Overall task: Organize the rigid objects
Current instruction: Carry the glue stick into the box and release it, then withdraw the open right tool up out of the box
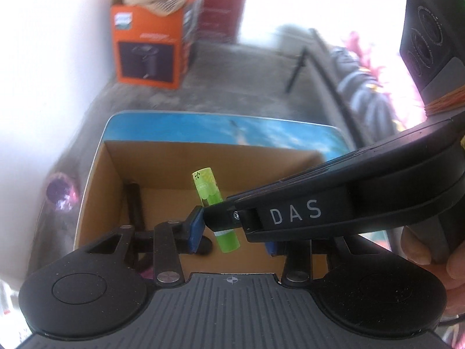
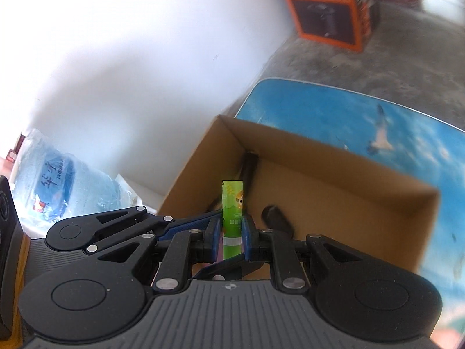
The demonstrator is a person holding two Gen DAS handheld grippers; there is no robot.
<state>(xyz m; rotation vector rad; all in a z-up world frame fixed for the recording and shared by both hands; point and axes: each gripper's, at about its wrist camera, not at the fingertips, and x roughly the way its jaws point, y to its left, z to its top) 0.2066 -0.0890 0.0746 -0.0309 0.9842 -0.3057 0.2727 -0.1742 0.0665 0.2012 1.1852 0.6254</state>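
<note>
While our right gripper [image 2: 229,240] clamps the stiff, light glue stick [image 2: 232,203] mid-body above the box [image 2: 319,174], left jaws stand apart, empty.

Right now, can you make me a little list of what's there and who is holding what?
held thing: green glue stick, upright
who holds it: right gripper, fingers shut on its lower part
left gripper: fingers apart, holding nothing; the right gripper and the stick cross in front of it
below: open cardboard box
in the box: dark objects, too blurred to name
box sits on: blue table with bird picture
farther off: orange carton on the floor, water jug by the wall
</note>
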